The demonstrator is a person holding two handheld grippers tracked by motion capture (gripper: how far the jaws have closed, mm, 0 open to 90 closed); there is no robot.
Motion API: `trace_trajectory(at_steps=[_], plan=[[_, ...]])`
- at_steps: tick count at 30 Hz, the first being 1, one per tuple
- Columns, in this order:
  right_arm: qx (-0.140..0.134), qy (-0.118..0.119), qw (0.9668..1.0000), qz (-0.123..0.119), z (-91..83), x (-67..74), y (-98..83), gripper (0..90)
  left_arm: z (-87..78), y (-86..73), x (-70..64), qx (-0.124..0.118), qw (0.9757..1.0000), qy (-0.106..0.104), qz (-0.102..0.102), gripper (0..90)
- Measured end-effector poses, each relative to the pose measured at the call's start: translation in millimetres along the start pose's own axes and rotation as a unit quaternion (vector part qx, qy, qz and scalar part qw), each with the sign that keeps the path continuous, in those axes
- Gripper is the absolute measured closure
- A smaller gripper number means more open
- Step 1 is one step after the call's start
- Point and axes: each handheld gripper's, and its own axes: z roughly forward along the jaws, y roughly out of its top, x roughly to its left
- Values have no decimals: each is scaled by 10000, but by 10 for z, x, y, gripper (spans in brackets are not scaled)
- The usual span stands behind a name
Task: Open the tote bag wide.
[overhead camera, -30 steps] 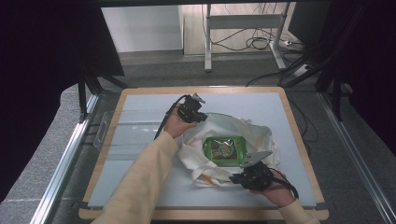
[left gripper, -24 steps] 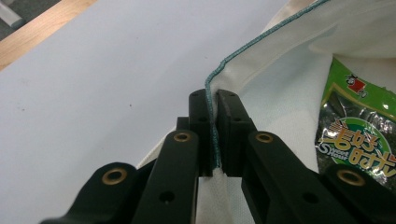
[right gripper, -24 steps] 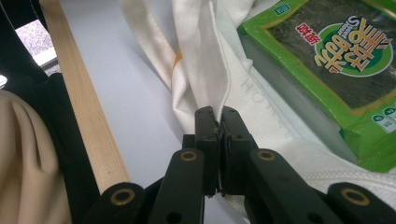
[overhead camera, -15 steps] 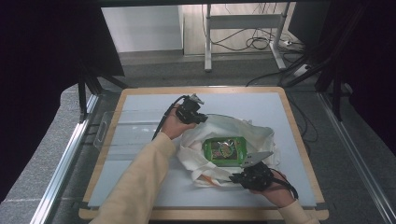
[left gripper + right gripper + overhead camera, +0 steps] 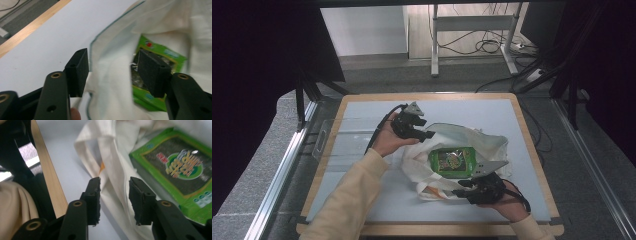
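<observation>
From the high view, we judge the packing step finished and the letting-go under way: the flat green foil packet of seaweed snack (image 5: 452, 162) lies in the open mouth of the soft, crumpled cream cloth tote bag (image 5: 489, 141) on the pale blue mat (image 5: 362, 200). The left gripper (image 5: 428, 134) and right gripper (image 5: 459, 190) flank the bag.

In the left gripper view, our jaws have just been opening; they stand apart with the bag's green-piped hem (image 5: 110, 82) loose between them.

In the right gripper view, the jaws have likewise just been opening around a limp fabric strap (image 5: 112, 182), unpinched. Next we should draw both clear without snagging cloth.
</observation>
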Motion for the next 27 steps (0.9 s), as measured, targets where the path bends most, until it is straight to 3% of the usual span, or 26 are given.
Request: trace_trajectory(at_steps=[4,11,18,19,27], plan=[[-217,-131,9997,65,-74,-4,33,523,-172,-66,-150,-83,9998,-47,157,394],[-556,-358,9974,283,-192,-51,54,469,-319,-234,-359,-238,9993,-277,77,381],[-648,-458,9962,368,-248,-88,59,455,-274,-371,-447,-207,9990,-385,92,381],[-647,-468,9961,378,-250,-93,58,454,-256,-382,-455,-211,9990,-405,22,384],[-647,-562,9953,448,-260,-126,48,449,-120,-397,-453,-152,9986,-514,42,514]])
